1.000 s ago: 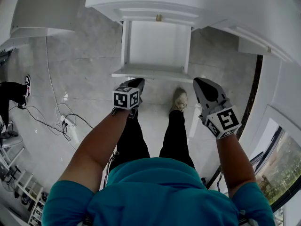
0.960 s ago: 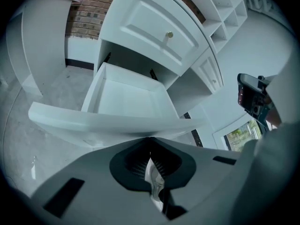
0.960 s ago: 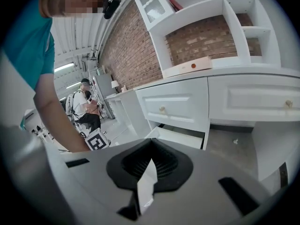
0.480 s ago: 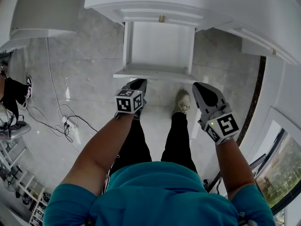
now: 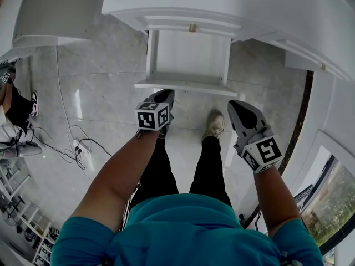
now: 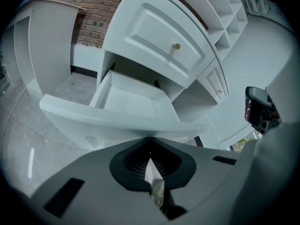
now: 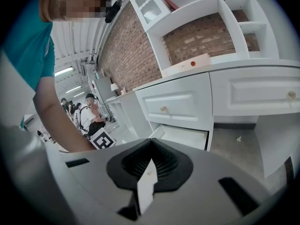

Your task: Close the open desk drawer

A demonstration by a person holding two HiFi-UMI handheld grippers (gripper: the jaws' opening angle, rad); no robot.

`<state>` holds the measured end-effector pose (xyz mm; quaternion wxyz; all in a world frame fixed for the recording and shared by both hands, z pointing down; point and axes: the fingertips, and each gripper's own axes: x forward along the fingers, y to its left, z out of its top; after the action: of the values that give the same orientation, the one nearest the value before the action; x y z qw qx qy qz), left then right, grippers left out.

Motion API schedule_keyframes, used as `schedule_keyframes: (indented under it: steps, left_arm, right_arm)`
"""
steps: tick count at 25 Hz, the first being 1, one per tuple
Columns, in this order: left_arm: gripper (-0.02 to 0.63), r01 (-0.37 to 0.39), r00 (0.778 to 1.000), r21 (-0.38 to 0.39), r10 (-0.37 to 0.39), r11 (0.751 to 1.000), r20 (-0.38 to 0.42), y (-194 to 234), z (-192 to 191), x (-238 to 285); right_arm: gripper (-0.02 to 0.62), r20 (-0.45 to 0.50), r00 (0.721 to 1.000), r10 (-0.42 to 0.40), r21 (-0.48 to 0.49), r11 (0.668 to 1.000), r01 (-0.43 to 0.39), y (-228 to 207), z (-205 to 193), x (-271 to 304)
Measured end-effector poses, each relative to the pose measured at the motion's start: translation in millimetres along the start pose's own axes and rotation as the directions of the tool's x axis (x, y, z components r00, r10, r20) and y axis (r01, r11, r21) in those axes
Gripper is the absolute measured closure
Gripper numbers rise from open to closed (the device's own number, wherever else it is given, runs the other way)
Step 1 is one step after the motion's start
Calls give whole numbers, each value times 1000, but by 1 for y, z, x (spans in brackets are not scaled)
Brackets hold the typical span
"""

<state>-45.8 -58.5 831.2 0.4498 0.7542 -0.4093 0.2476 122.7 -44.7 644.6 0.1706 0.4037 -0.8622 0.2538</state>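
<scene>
the lower desk drawer stands pulled well out from under the front edge of the white desk, its inside bare and its front panel facing the person. above it, the upper drawer sits flush, with its brass knob showing at the desk's front edge.

the left gripper is clenched, jaws pressed together with nothing gripped between them. its tip sits right at the left half of the open drawer's front panel. in the left gripper view the panel spans the frame just beyond the closed tip. whether it actually touches cannot be told. held shut like this, the claw probably serves as a blunt pusher, since a shove needs no grip and a closed tip will not snag the panel's edge.

the right gripper is clenched on nothing too. it hangs off the drawer's right front corner, clear of the panel and nearer the person. its own view looks across at the open drawer from the side, past its closed tip, so it seems to be kept out of the way for now.

the person's shoe is planted on the tiled floor just before the drawer. my guess is that the push is about to start or has barely begun. a push from the left half alone could skew the drawer on its runners.
</scene>
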Motion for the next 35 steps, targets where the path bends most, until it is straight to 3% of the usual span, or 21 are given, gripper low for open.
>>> schedule_keyframes:
  steps: [35]
  left_arm:
    - [592,13,999,5,-13,1000,38,11,71,34]
  right_arm:
    - [574,37,999,-33,31,999,32,-37,26,22]
